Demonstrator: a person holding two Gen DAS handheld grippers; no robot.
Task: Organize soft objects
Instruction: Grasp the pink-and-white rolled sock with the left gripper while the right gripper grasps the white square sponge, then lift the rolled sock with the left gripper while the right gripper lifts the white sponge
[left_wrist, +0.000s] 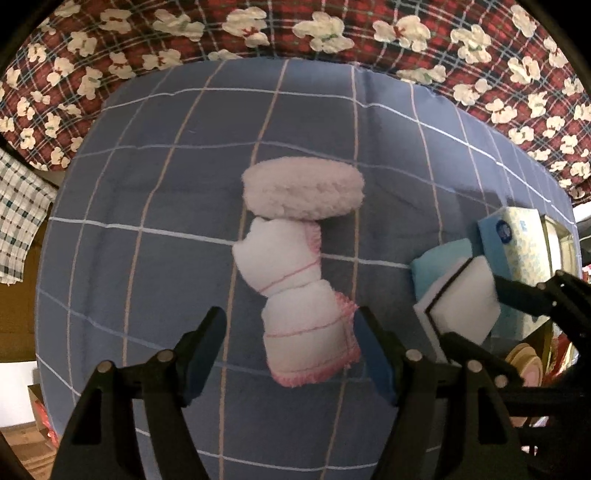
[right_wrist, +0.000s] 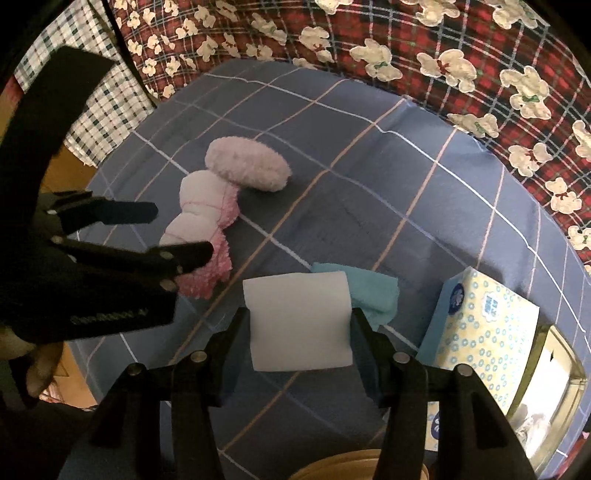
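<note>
1. Left gripper (left_wrist: 291, 343) – jaws wide apart, holding nothing; the rolled white cloth with pink trim (left_wrist: 295, 295) lies between its fingers on the blue checked sheet (left_wrist: 147, 184).
2. Right gripper (right_wrist: 299, 343) – fingers clamped on the white sponge block (right_wrist: 299, 321), with a teal cloth (right_wrist: 373, 291) just beyond.

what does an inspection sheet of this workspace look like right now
surface: blue checked sheet, lightly creased.
job's things: fluffy pink pad touching rolled white towel; white sponge; teal cloth just behind it.
clutter: tissue box at the right edge.
grippers: left gripper open, fingers either side of the towel's near end; right gripper shut on the white sponge.
cables: nothing seen.
surroundings: red plaid bear-print blanket behind; checked fabric at left.
</note>
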